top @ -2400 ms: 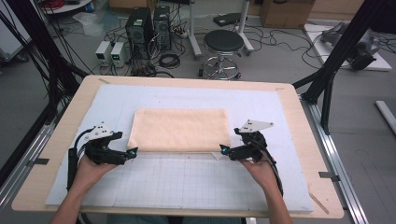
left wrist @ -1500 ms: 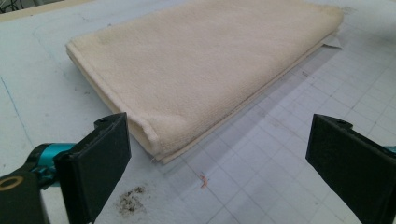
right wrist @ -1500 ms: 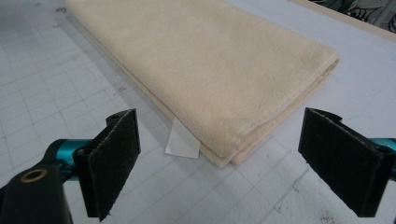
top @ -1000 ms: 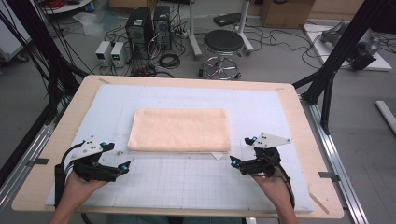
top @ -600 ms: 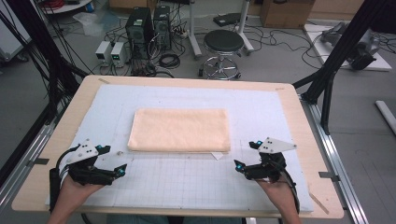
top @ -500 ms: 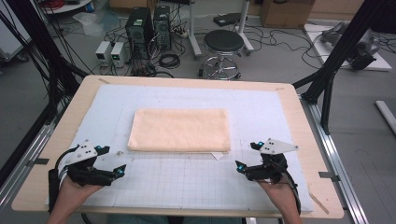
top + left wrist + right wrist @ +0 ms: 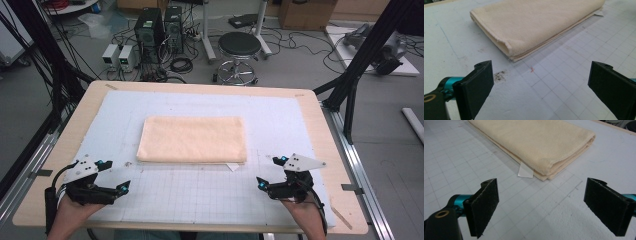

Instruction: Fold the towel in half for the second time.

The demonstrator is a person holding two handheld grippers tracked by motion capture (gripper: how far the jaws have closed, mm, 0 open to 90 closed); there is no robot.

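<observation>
a folded cream towel (image 7: 192, 139) lies flat at the middle of the bench (image 7: 320, 120), on its pale gridded mat (image 7: 200, 195). a small white tag (image 7: 525, 172) sticks out from under the towel's near edge. the left hand-held gripper (image 7: 117, 189) rests near the towel's near left corner, apart from it, jaws spread wide and holding nothing. the right hand-held gripper (image 7: 267, 177) sits near the towel's near right corner, also released, clear of the cloth.

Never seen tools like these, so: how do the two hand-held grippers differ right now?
The left gripper sits farther from the folded towel, off its left corner; the right gripper sits closer, beside the white tag. Both have open jaws, holding nothing, low over the gridded mat.
</observation>
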